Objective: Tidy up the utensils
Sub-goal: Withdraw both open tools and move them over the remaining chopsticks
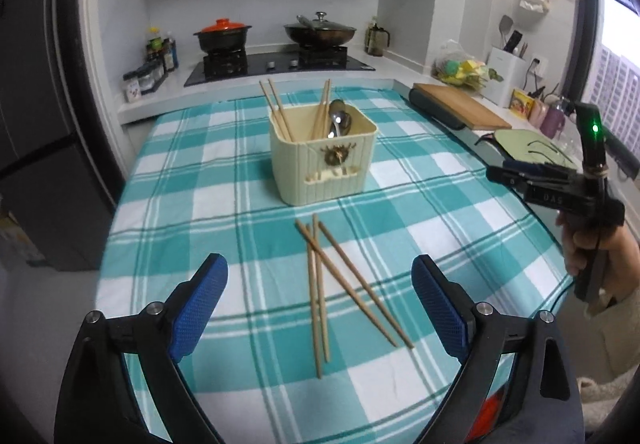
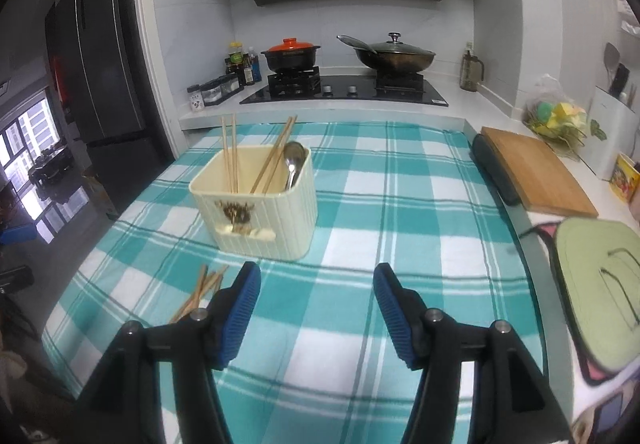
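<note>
A cream utensil box stands on the teal checked cloth, holding several chopsticks and metal spoons. Several loose wooden chopsticks lie crossed on the cloth in front of it. My left gripper is open and empty, just before those chopsticks. My right gripper is open and empty above the cloth, near the box; the loose chopsticks lie to its left, partly hidden by its left finger. The right gripper also shows in the left wrist view, at the right.
A hob with an orange-lidded pot and a wok is behind the table. A wooden cutting board and a green mat lie on the right counter. Spice jars stand back left. A dark fridge is left.
</note>
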The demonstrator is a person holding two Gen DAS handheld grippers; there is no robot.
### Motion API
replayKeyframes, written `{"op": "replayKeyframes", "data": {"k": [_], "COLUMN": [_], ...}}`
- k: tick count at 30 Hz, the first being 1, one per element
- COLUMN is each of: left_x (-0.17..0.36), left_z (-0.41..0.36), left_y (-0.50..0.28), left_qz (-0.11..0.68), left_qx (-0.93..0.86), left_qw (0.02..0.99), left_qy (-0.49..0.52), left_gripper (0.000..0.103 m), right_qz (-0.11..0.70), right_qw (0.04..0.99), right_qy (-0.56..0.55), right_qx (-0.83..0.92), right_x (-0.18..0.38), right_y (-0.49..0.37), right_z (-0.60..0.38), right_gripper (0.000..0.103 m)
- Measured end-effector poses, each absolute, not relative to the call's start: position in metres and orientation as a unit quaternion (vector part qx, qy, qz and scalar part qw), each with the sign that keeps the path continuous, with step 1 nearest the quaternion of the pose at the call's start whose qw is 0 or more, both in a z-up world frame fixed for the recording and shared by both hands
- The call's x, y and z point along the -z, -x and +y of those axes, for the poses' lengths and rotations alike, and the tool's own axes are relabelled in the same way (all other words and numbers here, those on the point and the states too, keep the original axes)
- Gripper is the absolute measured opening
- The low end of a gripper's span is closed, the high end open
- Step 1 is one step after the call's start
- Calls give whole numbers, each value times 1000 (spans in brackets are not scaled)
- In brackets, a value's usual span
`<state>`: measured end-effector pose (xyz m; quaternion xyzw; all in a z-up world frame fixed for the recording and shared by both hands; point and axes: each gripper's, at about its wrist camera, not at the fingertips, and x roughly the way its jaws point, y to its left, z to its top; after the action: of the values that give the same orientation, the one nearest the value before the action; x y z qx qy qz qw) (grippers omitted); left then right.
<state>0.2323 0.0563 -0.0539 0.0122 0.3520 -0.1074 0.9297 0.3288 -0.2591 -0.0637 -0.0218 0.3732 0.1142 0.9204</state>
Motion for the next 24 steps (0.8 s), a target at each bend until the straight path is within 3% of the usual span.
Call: {"op": "replayKeyframes", "data": {"k": [11, 24], "left_x": [98, 118], "left_z": [37, 64], "left_y": [-177, -183], "left_qz": [367, 384], "left_qx": [79, 29], "left_qw": [927, 922], "left_qy": [-10, 35], "left_gripper": [94, 94], "right_qz": [371, 364], "right_qw": [920, 926], "right_qy": [70, 40], "right_qx": [-103, -91], "right_x": [124, 134], "right_y": [-212, -197], "right_z": [-227, -233], "right_gripper": [60, 60]}}
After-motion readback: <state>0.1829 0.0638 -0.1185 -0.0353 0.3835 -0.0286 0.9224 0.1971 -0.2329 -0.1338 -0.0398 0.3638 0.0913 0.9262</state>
